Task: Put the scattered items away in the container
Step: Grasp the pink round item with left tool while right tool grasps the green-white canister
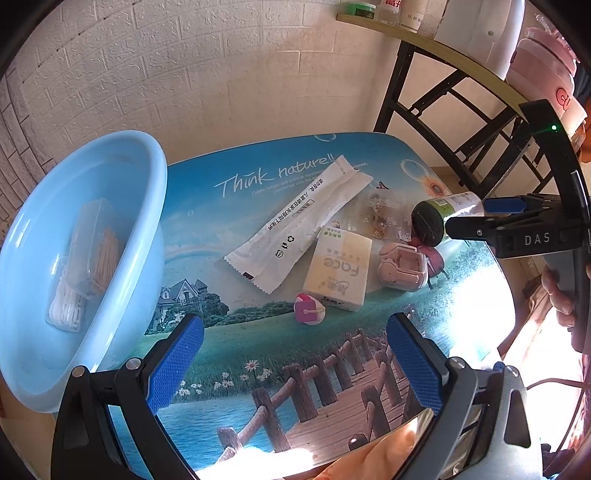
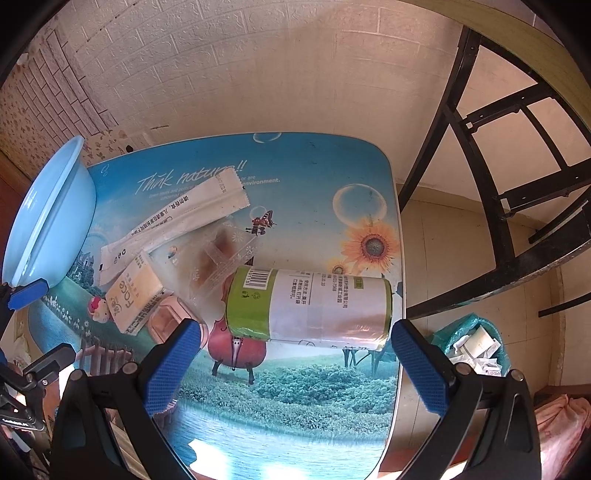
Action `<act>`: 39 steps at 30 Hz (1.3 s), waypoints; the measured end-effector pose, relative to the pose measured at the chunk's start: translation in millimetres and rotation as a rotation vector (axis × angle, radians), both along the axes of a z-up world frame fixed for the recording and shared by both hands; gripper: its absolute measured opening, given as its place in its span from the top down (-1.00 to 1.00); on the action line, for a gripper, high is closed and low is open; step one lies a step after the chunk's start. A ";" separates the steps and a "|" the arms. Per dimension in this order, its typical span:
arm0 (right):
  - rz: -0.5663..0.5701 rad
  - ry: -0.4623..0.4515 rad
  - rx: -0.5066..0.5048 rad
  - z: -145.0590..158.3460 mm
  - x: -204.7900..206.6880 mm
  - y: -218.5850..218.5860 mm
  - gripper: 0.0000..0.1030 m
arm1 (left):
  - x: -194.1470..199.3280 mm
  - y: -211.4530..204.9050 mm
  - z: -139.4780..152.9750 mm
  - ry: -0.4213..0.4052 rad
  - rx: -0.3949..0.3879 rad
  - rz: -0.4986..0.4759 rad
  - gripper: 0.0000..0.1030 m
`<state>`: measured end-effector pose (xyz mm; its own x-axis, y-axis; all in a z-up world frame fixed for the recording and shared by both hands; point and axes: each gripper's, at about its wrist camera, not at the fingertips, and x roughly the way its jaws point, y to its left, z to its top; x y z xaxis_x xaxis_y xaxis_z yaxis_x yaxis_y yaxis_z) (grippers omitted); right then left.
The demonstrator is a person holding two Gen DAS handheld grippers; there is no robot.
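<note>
A light blue basin (image 1: 110, 166) (image 2: 48, 214) stands at the table's left end with a clear box of swabs (image 1: 88, 251) inside. Scattered on the table lie a long white packet (image 1: 299, 229) (image 2: 173, 221), a tissue pack (image 1: 338, 269) (image 2: 135, 291), a pink case (image 1: 402, 267) (image 2: 170, 317), a small pink toy (image 1: 309, 314) (image 2: 99, 308) and a clear snack packet (image 1: 380, 214) (image 2: 218, 258). A green-labelled bottle (image 1: 454, 206) (image 2: 310, 306) lies on its side just ahead of my open right gripper (image 2: 295, 332) (image 1: 480, 216). My left gripper (image 1: 295, 332) (image 2: 40, 325) hangs open and empty just short of the toy.
The printed table (image 1: 258, 369) ends close to the bottle on the right (image 2: 397, 258). A black folding table frame (image 1: 443, 110) (image 2: 498, 184) stands beyond it, with cups (image 1: 413, 14) on top. A bag of rubbish (image 2: 476, 343) sits on the floor. A hand (image 1: 557, 291) holds the right gripper.
</note>
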<state>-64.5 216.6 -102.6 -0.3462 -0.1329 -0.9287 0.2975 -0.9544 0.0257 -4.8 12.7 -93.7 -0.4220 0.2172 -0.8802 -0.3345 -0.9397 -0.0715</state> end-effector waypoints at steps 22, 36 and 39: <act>-0.015 -0.029 0.027 -19.1 -11.9 -4.4 -1.00 | -10.2 16.7 -29.0 0.001 -0.043 -0.050 0.01; -0.032 -0.039 0.062 -33.2 -22.5 -8.6 -1.00 | -12.4 23.6 -38.9 0.009 -0.049 -0.090 0.41; -0.053 -0.044 0.054 -35.8 -27.8 -7.5 -1.00 | -11.8 25.7 -39.7 0.014 -0.045 -0.104 0.59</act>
<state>-92.3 209.1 -138.4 -0.3099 -0.0644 -0.9486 0.2460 -0.9692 -0.0146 -16.6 38.4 -133.4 -0.4117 0.2212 -0.8841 -0.4313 -0.9019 -0.0248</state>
